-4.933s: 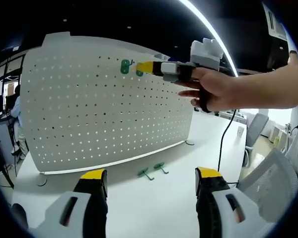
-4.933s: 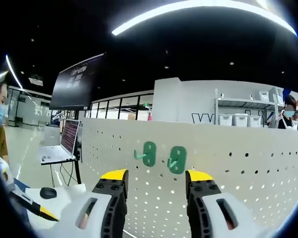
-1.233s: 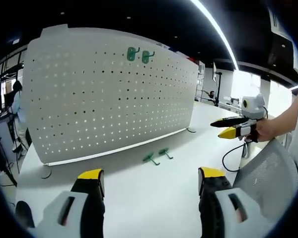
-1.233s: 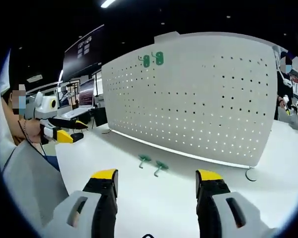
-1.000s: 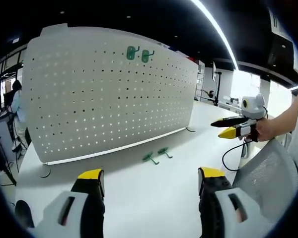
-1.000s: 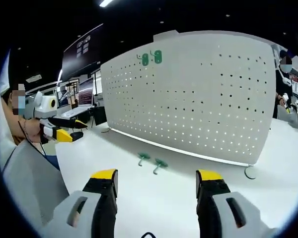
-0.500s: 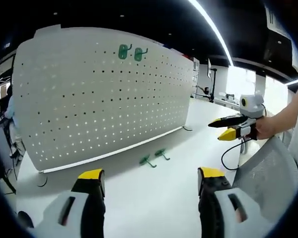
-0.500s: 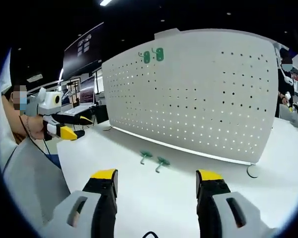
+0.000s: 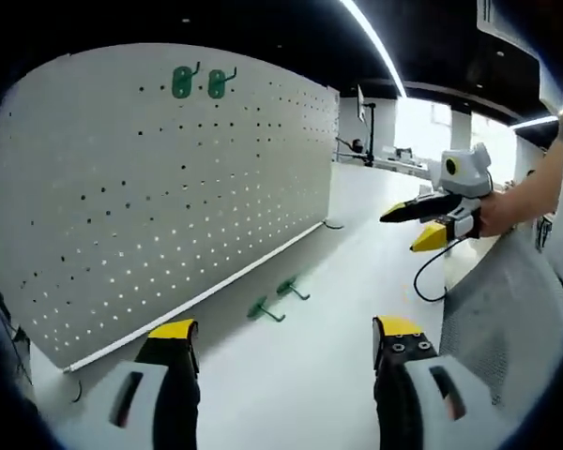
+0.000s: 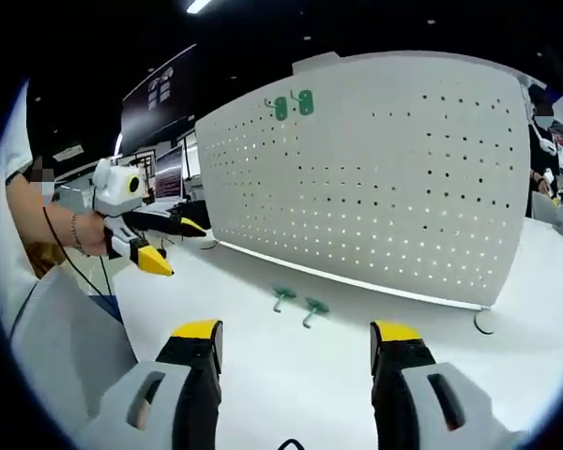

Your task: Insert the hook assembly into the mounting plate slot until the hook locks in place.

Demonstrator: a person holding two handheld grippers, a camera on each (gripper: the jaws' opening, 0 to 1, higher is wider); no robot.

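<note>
Two green hooks (image 9: 204, 82) sit high on the pegboard (image 9: 169, 178); two loose hooks (image 9: 280, 298) lie on the table (image 9: 310, 375) near its base. Left gripper (image 9: 281, 342) and right gripper (image 10: 296, 342) both spread, empty. Likely between inserts; next means reaching down for a loose hook.

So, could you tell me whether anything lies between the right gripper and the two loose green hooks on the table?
Nothing visible does: only bare white table lies between the right gripper with its open jaws and the two green plastic hooks in front of the white pegboard.
</note>
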